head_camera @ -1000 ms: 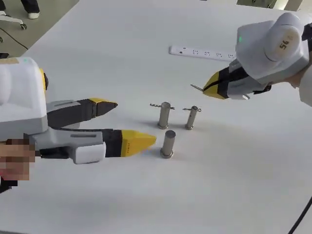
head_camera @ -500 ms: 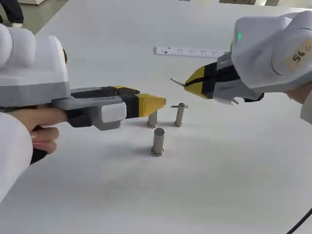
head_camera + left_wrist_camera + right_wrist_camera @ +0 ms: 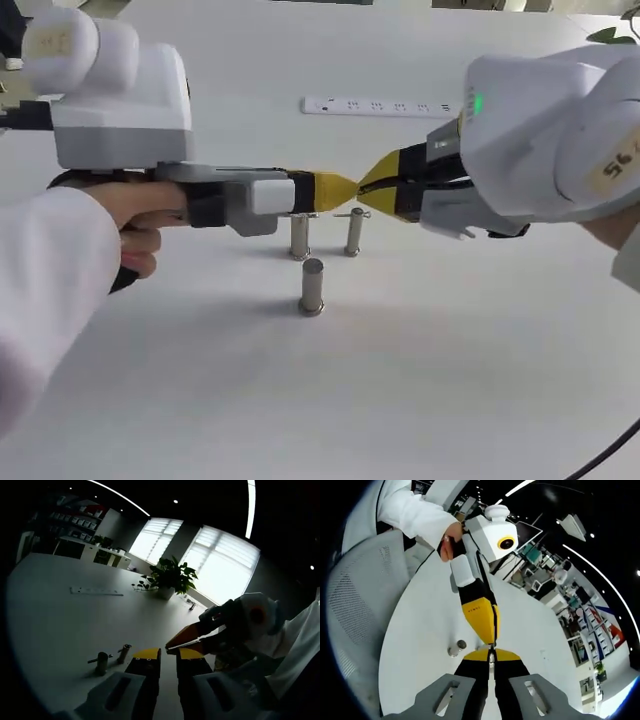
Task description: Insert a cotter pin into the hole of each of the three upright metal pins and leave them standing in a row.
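Observation:
Three upright metal pins stand on the white table (image 3: 420, 380). The two rear pins (image 3: 299, 236) (image 3: 353, 231) each carry a cotter pin through the top. The front pin (image 3: 312, 286) has a bare top. Above the rear pins my right gripper (image 3: 366, 188) is shut on a thin cotter pin (image 3: 491, 651), which points at my left gripper (image 3: 345, 188). The two grippers meet tip to tip. In the left gripper view my left gripper (image 3: 168, 655) has its jaws a narrow gap apart, with the right gripper's yellow tip (image 3: 175, 642) just beyond them. The rear pins (image 3: 101, 662) show lower left.
A white power strip (image 3: 380, 105) lies at the back of the table. A potted plant (image 3: 167, 575) stands at the far end. A grey mesh chair (image 3: 355, 610) stands beside the table. A black cable (image 3: 610, 450) runs off the near right corner.
My left gripper has lifted, swung right and narrowed its wide jaws. The right gripper has come left with the cotter pin, and the two tips now meet above the rear pins.

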The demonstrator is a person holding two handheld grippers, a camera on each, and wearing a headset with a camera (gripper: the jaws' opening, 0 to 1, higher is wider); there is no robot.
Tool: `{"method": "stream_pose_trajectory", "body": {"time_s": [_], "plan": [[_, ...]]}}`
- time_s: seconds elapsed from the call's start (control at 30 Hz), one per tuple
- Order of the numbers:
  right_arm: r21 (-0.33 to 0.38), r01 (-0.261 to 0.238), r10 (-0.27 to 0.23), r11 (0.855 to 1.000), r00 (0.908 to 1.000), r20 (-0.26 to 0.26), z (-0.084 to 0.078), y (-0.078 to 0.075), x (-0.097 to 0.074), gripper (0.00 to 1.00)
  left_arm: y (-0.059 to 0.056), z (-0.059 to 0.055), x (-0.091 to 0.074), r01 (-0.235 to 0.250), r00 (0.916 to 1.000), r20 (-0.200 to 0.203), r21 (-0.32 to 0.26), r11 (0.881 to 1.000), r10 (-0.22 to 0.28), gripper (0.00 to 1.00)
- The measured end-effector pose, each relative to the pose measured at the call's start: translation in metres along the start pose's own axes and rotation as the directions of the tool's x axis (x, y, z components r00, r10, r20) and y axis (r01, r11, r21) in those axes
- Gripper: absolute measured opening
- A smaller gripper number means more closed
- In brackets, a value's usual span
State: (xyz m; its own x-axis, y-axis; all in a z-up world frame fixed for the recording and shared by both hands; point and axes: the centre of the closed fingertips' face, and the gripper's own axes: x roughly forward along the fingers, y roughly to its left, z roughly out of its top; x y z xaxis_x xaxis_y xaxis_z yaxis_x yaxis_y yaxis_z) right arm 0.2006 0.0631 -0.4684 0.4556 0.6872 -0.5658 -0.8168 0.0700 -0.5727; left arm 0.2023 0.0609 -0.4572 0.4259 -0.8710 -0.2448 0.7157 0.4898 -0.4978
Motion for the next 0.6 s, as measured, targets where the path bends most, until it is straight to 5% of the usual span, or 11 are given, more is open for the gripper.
{"method": "stream_pose_trajectory", "body": {"time_s": [0.33,0.6], "plan": [[-0.036,0.012,-0.013,0.999,0.9999,-0.006,-0.0018,-0.0004,-0.0037,0.0,-0.0024,-0.0037,0.0043,0.015,0.9997,0.023,-0.073,0.997,-0.013,0.05],[-0.059,0.007,-0.007,0.998,0.9999,-0.011,0.0002,0.0007,-0.0034,0.0,-0.0023,-0.006,0.0039,0.014,0.9998,0.018,-0.079,0.997,-0.013,0.02]]}}
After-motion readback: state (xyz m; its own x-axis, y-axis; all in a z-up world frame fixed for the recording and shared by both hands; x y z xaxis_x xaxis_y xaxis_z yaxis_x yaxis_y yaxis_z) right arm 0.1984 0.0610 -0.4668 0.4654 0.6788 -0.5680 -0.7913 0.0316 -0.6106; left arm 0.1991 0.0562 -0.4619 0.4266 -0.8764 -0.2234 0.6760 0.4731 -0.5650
